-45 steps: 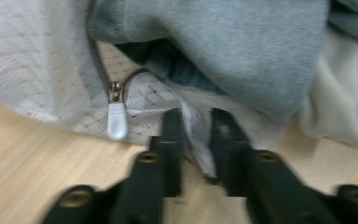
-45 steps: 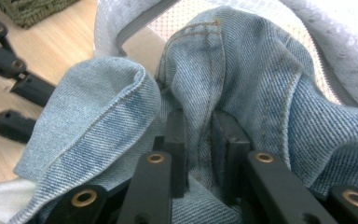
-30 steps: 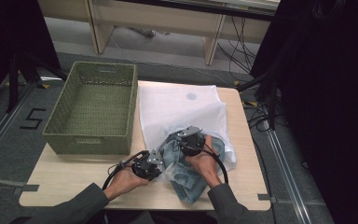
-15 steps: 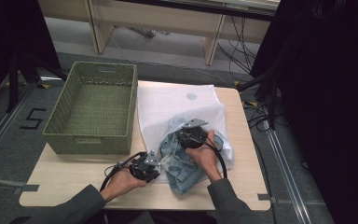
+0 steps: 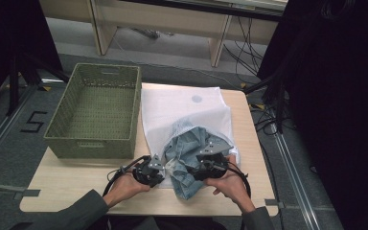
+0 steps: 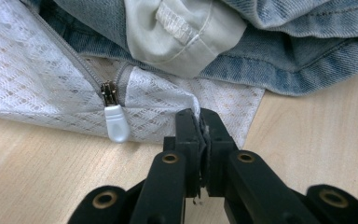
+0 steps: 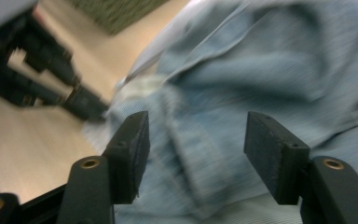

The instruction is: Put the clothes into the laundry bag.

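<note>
A pair of blue jeans (image 5: 191, 143) lies bunched in the mouth of a white mesh laundry bag (image 5: 182, 105) on the table. My left gripper (image 5: 155, 175) is shut on the bag's mesh edge (image 6: 199, 116), just right of the white zipper pull (image 6: 114, 123). Denim (image 6: 284, 60) and a pale pocket lining (image 6: 182, 32) lie right behind it. At the jeans' near right side my right gripper (image 5: 202, 168) has just been opening. Its jaws (image 7: 196, 140) stand wide over the blurred denim (image 7: 261, 70), with both pads off the cloth.
A green woven basket (image 5: 93, 143) stands empty at the table's left, touching the bag's left edge. Bare wood (image 5: 67, 187) runs along the near left. Black equipment and cables stand off the table's right side. The left gripper (image 7: 51, 84) appears blurred in the right gripper view.
My right hand has pulled back toward the near edge of the table, and the jeans heap has shifted with it. The left hand has stayed where it was.
</note>
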